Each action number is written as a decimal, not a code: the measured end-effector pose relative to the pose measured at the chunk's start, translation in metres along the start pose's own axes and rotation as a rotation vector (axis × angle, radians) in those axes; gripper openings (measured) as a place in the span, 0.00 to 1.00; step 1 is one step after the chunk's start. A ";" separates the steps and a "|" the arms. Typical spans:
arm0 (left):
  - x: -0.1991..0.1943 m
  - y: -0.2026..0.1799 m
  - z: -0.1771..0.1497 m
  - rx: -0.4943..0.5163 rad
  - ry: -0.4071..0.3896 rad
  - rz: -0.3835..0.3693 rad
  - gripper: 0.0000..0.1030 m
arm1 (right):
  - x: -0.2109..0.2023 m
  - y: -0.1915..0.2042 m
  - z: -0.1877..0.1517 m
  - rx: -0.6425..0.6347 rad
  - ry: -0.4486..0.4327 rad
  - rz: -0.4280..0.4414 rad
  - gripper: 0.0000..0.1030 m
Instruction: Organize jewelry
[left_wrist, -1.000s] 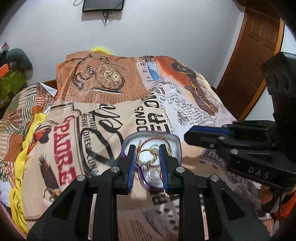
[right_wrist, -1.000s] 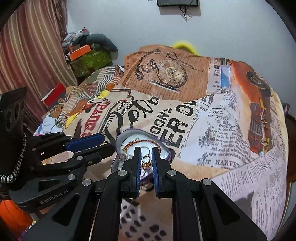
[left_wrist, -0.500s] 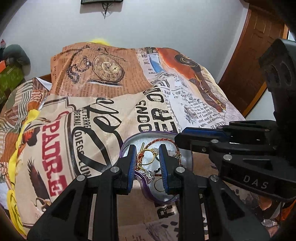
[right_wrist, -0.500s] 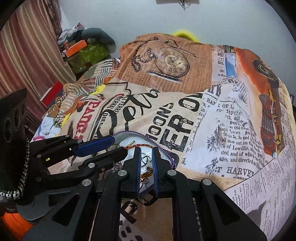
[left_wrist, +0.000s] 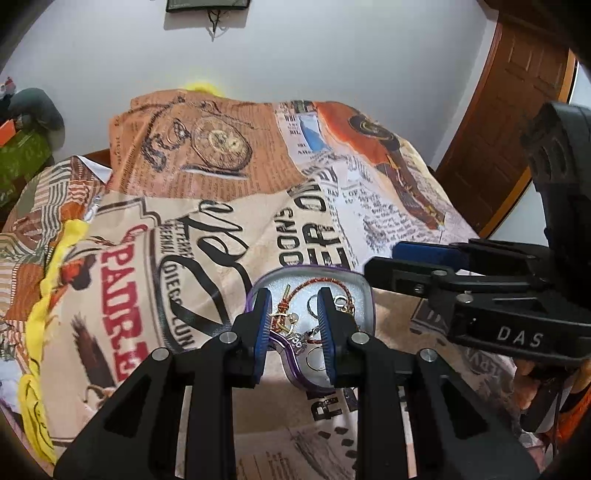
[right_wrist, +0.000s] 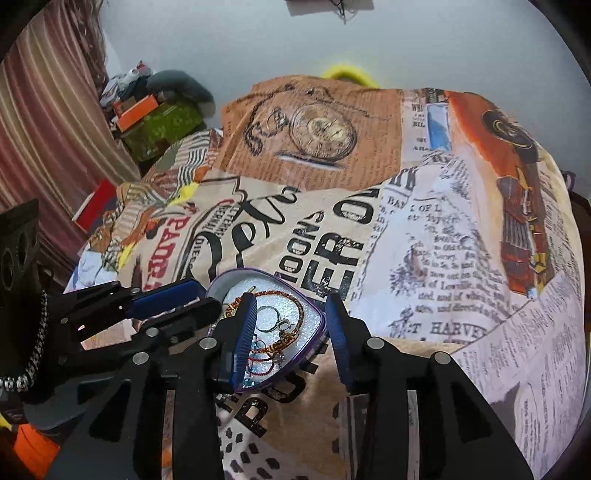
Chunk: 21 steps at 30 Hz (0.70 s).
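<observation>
1. Bedspread (right_wrist: 436, 258) printed with newspaper text, a pocket watch and large black lettering covers the bed on which everything rests.
2. Nearest in the right wrist view, the right gripper (right_wrist: 291, 325) hangs over the tray; its jaws are opening, with a clear gap between the blue pads and nothing pressed between them.
3. Nearest in the left wrist view, the left gripper (left_wrist: 291, 325) has its jaws set at a narrow gap astride the tray's near edge; whether the pads press on anything cannot be told.
4. Jewelry tray (left_wrist: 364, 291): a shallow, rounded dish with a purple rim and a pale, glittery lining, lying on the bedspread just beyond both sets of fingertips.
5. Contents of the tray: a red-and-gold braided cord (right_wrist: 299, 306) curving along the far side, a silver ring (right_wrist: 267, 317), and small red and blue beaded pieces tangled at the near end.
6. Yellow fabric (left_wrist: 40, 295) runs along the left edge of the bed.
7. Farther back: a white wall, a striped curtain (right_wrist: 48, 140) at the left, and a wooden door (left_wrist: 517, 122) at the right.
</observation>
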<state>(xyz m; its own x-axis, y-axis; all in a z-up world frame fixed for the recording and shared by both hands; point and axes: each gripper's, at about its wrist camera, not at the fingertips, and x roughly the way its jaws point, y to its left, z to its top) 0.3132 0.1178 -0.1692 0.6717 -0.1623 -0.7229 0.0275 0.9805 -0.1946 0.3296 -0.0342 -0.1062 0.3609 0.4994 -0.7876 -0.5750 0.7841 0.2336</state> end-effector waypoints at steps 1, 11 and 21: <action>-0.007 0.000 0.001 -0.003 -0.010 0.002 0.23 | -0.004 0.001 0.000 0.000 -0.006 0.001 0.34; -0.091 -0.012 0.014 -0.001 -0.155 0.031 0.23 | -0.089 0.031 0.000 -0.072 -0.180 -0.043 0.34; -0.221 -0.052 -0.006 0.072 -0.420 0.045 0.23 | -0.224 0.084 -0.037 -0.176 -0.539 -0.105 0.34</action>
<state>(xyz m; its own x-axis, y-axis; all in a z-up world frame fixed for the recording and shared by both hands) 0.1587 0.1018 -0.0031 0.9160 -0.0749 -0.3942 0.0330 0.9932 -0.1120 0.1734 -0.0939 0.0693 0.7189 0.5759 -0.3892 -0.6131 0.7892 0.0355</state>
